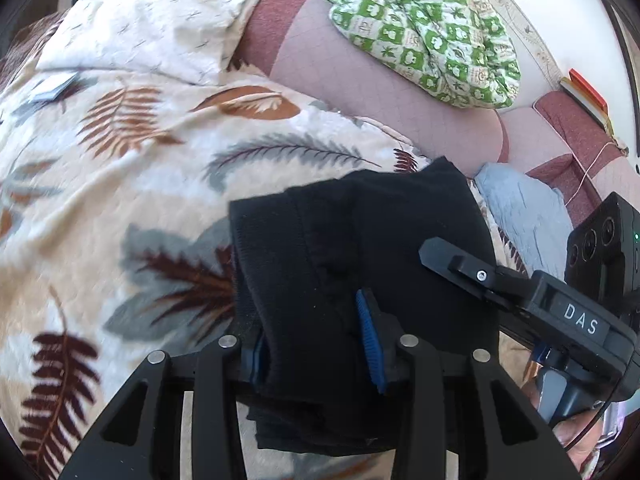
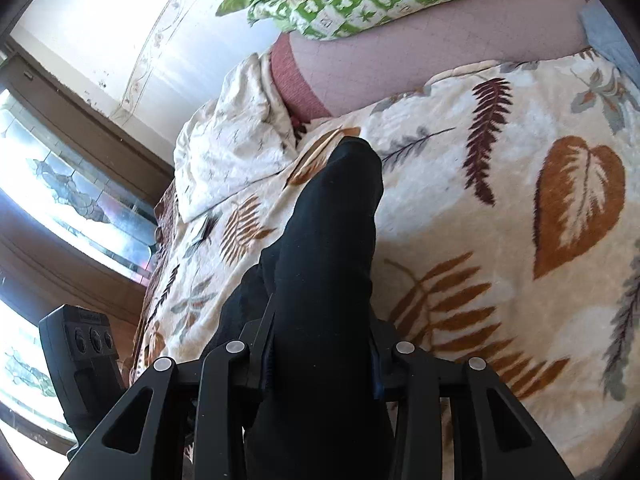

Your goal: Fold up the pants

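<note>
1. The black pants [image 1: 360, 264] are seen gathered in a thick, already doubled bundle, held up over the leaf-print blanket [image 1: 120, 184] of the bed.
2. Left hand-held gripper [image 1: 316, 356]: jaws closed on a wad of the pants; blue pads [image 1: 370, 344] are pressed into the cloth on both sides.
3. Right hand-held gripper [image 2: 320, 364]: likewise clamped on the pants [image 2: 332, 240], which run forward from the jaws as a long dark roll over the blanket [image 2: 500, 240]. In the left view the right tool's fingertip [image 1: 448, 256] is seen lying against the bundle.
4. Step in hand, as judged: the folded bundle is being carried or laid down. It is done well if both grips are kept level, the layers kept aligned, and the cloth lowered flat before either jaw is let go.
5. Risk, as judged: the thick layers may slide apart if one side is released first.
6. Surroundings: a cream pillow [image 1: 160, 16] at the blanket's far edge; a green checked quilt [image 1: 432, 36] on the pink sheet [image 1: 360, 80]; a pale blue cloth [image 1: 520, 208] just beside the bundle; a small flat card-like item [image 1: 52, 88] on the blanket; a window [image 2: 60, 184] to the side.
7. No obstruction is seen on the blanket directly ahead; the blue cloth is the nearest thing.
</note>
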`<state>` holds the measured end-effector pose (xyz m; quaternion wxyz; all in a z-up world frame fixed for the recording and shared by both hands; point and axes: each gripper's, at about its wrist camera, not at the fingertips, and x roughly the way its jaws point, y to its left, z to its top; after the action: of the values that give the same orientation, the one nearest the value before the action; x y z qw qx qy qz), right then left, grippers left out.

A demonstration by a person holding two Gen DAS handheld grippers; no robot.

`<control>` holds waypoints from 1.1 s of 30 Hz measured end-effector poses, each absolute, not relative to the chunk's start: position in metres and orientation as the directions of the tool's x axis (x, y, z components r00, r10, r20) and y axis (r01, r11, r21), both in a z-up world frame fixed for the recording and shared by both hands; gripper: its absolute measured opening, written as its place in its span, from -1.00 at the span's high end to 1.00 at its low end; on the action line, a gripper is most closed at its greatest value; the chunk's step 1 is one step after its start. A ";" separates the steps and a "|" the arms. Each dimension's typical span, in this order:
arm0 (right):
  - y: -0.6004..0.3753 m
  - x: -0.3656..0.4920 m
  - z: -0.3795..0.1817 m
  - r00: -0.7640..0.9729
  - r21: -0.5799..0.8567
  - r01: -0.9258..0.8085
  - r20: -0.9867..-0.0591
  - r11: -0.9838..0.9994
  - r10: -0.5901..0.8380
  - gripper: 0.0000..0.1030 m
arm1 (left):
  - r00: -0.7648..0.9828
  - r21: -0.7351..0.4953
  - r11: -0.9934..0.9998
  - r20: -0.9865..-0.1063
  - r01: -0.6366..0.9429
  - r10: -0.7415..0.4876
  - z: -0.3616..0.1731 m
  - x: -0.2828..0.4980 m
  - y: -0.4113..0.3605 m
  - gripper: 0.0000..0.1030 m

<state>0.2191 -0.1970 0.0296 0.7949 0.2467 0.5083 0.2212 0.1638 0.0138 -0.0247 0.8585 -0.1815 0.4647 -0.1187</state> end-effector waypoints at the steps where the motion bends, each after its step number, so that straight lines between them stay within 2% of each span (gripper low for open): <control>1: -0.206 0.223 0.024 0.392 0.604 -0.086 -0.711 0.793 0.584 0.25 | 0.531 -0.413 0.910 -0.763 0.038 -0.369 -0.026 0.171 0.007 0.27; 5: -0.229 0.232 -0.007 0.358 0.564 -0.021 -0.766 0.825 0.533 0.20 | 0.471 -0.383 0.923 -0.808 0.037 -0.354 -0.048 0.189 -0.015 0.27; 8: -0.241 0.227 -0.026 0.350 0.503 0.008 -0.811 0.864 0.468 0.00 | 0.440 -0.377 0.926 -0.826 0.032 -0.352 -0.065 0.188 -0.020 0.10; 10: -0.246 0.221 -0.024 0.380 0.470 -0.002 -0.816 0.883 0.436 -0.14 | 0.443 -0.378 0.925 -0.825 0.027 -0.350 -0.068 0.183 -0.017 -0.12; 12: -0.247 0.216 -0.013 0.404 0.433 -0.028 -0.820 0.901 0.406 -0.15 | 0.444 -0.387 0.922 -0.823 0.020 -0.354 -0.068 0.180 -0.013 -0.17; 16: -0.244 0.195 0.023 0.488 0.348 -0.080 -0.804 0.934 0.341 -0.15 | 0.449 -0.420 0.908 -0.812 -0.004 -0.373 -0.060 0.172 0.000 -0.18; 19: -0.242 0.170 0.042 0.527 0.340 -0.093 -0.780 0.936 0.336 -0.22 | 0.477 -0.393 0.920 -0.808 0.003 -0.347 -0.052 0.165 0.000 -0.20; 24: -0.223 0.137 0.022 0.487 0.295 -0.109 -0.817 0.949 0.310 -0.24 | 0.455 -0.375 0.927 -0.829 -0.020 -0.325 -0.062 0.160 0.000 -0.28; 27: -0.218 0.133 0.007 0.489 0.252 -0.105 -0.829 0.962 0.271 -0.35 | 0.438 -0.391 0.919 -0.835 -0.047 -0.333 -0.068 0.157 0.004 -0.35; 30: -0.223 0.130 0.016 0.490 0.279 -0.087 -0.824 0.956 0.285 -0.36 | 0.449 -0.401 0.915 -0.826 -0.047 -0.339 -0.058 0.148 0.009 -0.35; 33: -0.224 0.117 0.036 0.530 0.278 -0.092 -0.799 0.956 0.284 -0.36 | 0.481 -0.356 0.934 -0.825 -0.032 -0.298 -0.041 0.132 0.012 -0.35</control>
<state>0.1170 -0.2243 0.0363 0.8687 0.1015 0.4726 0.1081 0.1318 0.0124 -0.0411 0.8448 -0.1639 0.5032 -0.0785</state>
